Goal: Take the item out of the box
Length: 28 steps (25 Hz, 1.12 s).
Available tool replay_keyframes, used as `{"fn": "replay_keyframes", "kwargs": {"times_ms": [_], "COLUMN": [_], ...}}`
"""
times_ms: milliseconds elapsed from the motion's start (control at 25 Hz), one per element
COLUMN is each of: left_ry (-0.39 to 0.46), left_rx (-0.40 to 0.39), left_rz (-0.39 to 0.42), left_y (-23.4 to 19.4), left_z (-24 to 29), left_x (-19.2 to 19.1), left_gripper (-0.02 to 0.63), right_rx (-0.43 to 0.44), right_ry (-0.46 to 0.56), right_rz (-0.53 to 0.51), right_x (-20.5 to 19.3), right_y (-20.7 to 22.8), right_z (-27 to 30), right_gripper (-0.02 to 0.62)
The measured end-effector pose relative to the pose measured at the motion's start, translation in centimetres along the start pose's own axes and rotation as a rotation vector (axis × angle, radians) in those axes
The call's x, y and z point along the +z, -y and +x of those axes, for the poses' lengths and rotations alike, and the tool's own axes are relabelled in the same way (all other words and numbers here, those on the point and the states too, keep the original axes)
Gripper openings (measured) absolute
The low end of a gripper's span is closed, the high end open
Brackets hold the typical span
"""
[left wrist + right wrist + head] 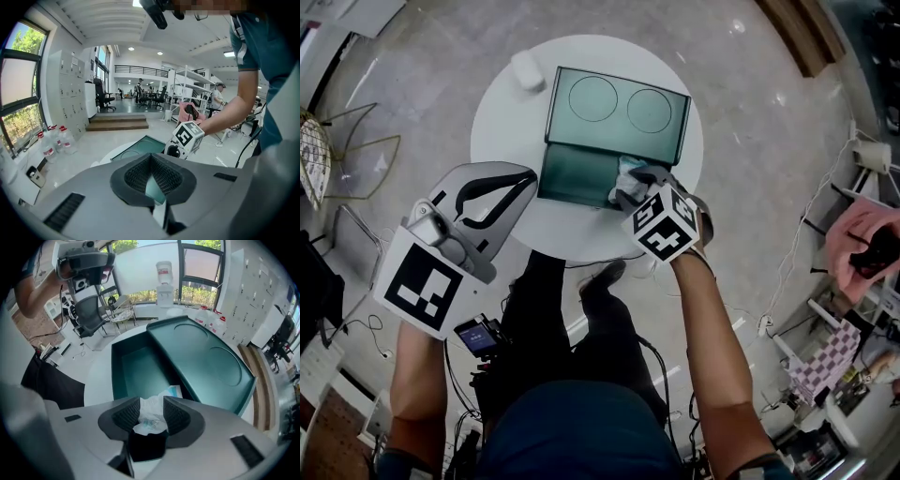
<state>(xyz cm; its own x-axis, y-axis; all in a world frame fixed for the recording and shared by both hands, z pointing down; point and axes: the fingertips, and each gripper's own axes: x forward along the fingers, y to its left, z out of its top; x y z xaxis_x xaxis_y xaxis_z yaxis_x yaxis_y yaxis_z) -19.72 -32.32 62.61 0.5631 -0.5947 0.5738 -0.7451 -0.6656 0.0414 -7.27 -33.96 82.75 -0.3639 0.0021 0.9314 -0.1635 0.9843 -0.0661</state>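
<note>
1. The worktop [502, 131] carries the box [572, 173], its lid open.
2. The left hand-held gripper [525, 178] is held aside, jaws pressed together and empty.
3. The right hand-held gripper [150, 405] has its jaws spread, flanking the item.
4. The crumpled white item [151, 417] lies in the box's corner; pinching and lifting it remain, I judge.

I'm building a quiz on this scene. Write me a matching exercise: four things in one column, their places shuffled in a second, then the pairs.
1. white crumpled item
2. box lid
3. small white object
4. left gripper

A. on the far left part of the table
B. between the right gripper's jaws
C. folded open beyond the box tray
D. at the near left, nothing between its jaws

Pairs: 1-B, 2-C, 3-A, 4-D
</note>
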Motion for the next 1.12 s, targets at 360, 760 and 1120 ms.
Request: {"fn": "replay_keyframes", "kwargs": {"times_ms": [360,760,1120], "left_ry": [0.006,0.025,0.044], "left_rx": [0.013,0.017,0.036], "left_rz": [-0.006,0.017,0.055], "left_y": [-1.3,-0.8,0.7], "left_z": [0.2,-1.4,-4.4], "left_x": [-1.1,1.0,4.8], "left_gripper": [0.020,0.020,0.020], "right_rx": [-0.022,-0.070,-0.135], "right_ry": [-0.127,-0.006,0.162], "right_rz": [-0.063,0.014,0.092], "right_x": [-1.3,1.4,5.4], "right_y": [0.5,0.3,0.2], "right_z": [3.5,-1.0,-9.8], "right_gripper": [0.076,0.041,0.041]}}
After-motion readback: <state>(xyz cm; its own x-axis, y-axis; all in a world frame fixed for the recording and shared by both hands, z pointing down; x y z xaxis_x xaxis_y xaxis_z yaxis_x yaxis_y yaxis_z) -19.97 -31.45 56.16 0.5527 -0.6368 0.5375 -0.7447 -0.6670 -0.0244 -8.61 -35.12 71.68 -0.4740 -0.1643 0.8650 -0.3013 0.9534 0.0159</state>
